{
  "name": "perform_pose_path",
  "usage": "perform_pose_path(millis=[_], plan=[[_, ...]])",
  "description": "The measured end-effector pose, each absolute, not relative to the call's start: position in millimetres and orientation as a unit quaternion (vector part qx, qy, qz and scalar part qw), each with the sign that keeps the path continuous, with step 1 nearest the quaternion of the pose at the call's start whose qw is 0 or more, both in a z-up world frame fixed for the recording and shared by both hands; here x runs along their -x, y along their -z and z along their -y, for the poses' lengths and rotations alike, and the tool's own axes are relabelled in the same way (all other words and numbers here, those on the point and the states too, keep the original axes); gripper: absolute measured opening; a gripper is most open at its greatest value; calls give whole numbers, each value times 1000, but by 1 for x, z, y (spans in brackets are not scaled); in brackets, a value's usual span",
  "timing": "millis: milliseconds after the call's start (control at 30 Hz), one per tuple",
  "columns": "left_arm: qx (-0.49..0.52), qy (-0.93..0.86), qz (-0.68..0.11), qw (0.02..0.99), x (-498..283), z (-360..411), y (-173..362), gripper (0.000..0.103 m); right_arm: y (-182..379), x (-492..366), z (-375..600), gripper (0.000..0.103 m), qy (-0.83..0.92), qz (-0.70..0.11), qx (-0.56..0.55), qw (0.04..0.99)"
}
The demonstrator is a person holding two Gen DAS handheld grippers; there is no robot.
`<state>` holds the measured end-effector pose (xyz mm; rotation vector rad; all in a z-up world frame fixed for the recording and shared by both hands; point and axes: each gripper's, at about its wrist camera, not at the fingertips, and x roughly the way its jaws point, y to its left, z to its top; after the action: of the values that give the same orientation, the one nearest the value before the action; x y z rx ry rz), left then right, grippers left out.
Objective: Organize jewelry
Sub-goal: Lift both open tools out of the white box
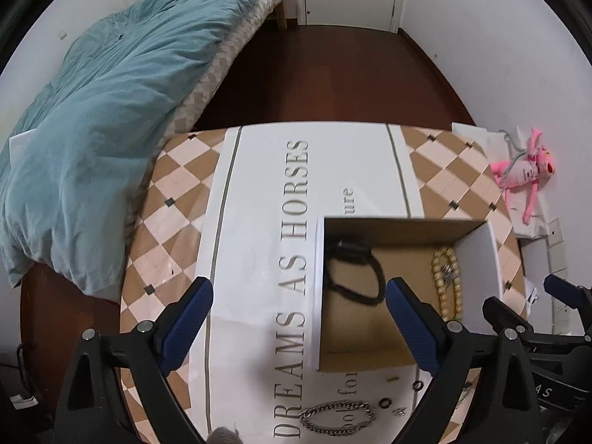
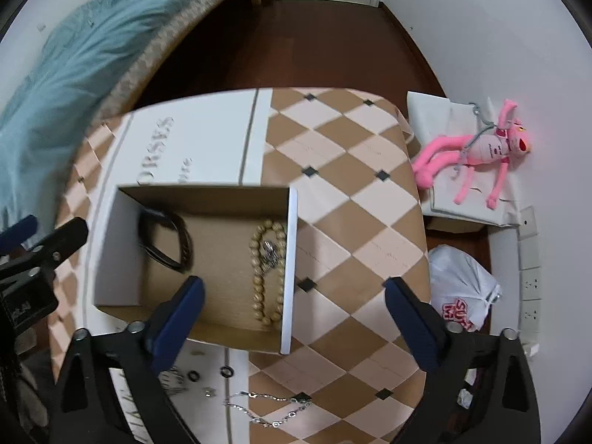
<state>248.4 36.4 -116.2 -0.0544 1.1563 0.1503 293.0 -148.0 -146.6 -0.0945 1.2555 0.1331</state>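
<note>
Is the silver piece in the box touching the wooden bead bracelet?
Touching. The right wrist view shows the silver piece lying across the wooden bead bracelet inside the box, overlapping its beads with no gap visible.

bead necklace (image 2: 267, 277) lying in box (image 2: 292, 270)

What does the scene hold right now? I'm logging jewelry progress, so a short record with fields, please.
surface: checkered table with a white printed sheet
box: open cardboard box
in box: wooden bead bracelet with a small silver piece on it; black hair ties
still on table: silver chain bracelet, thin silver chain, small black rings
left gripper: open, empty
right gripper: open, empty
</note>
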Motion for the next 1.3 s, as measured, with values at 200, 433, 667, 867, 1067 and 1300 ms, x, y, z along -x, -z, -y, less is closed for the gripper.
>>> perform_pose_path(millis=[200, 433, 667, 867, 1067, 1300], plan=[[27, -75, -547, 833, -240, -34, 122, 95, 157, -285, 149, 100, -51, -586, 44, 807], [36, -73, -537, 840, -231, -31, 109, 95, 145, -278, 152, 100, -47, -576, 38, 815], [37, -75, -513, 854, -216, -28, 80, 95, 110, -261, 153, 100, -48, -546, 36, 836], [41, -70, -491, 867, -193, -24, 51, 95, 75, -240, 158, 100, -47, -516, 34, 854], [40, -64, -473, 878, -171, -19, 29, 95, 45, -214, 165, 100, -47, -492, 23, 869], [46, -78, -465, 881, -147, -23, 24, 95, 30, -184, 177, 100, -51, -477, -1, 877]])
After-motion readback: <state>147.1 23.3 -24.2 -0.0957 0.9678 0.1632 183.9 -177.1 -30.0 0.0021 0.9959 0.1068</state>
